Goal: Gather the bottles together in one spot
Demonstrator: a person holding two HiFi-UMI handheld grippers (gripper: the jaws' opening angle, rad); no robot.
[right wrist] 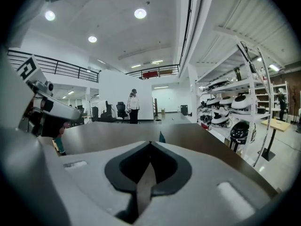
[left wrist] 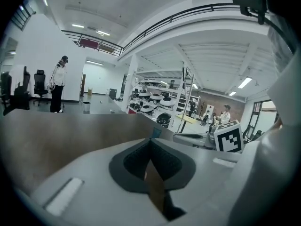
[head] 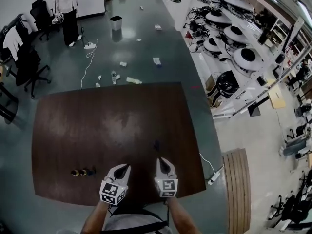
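Small bottles [head: 82,172] lying in a short row on the table [head: 112,116], near its front edge. Off to the left of the left tongs [head: 127,166] and clear of them. Dark, with yellowish spots; contents too small to make out.

Just ahead of the right tongs [head: 160,160], a small dark blue thing [head: 156,144] alone on the wood; impossible to tell whether a bottle.

Left tongs clenched, tips meeting, nothing between the dark pads [left wrist: 131,164]. Right tongs likewise clenched and empty, tips pressed together. Side by side over the near edge of the table, apart from each other. Pale grey, smooth moulded shells, a marker cube at the back of each.

Table broad, squarish, dark brown, matt, with faint wood grain.

Far beyond the tongs, on the glossy grey floor [head: 141,48], an open bin [head: 116,24], contents not visible. Pale scraps [head: 133,80] scattered nearer the table, beside a white cable [head: 87,65]. Left of the bin, a standing person [head: 67,9] and black office chairs [head: 27,62].
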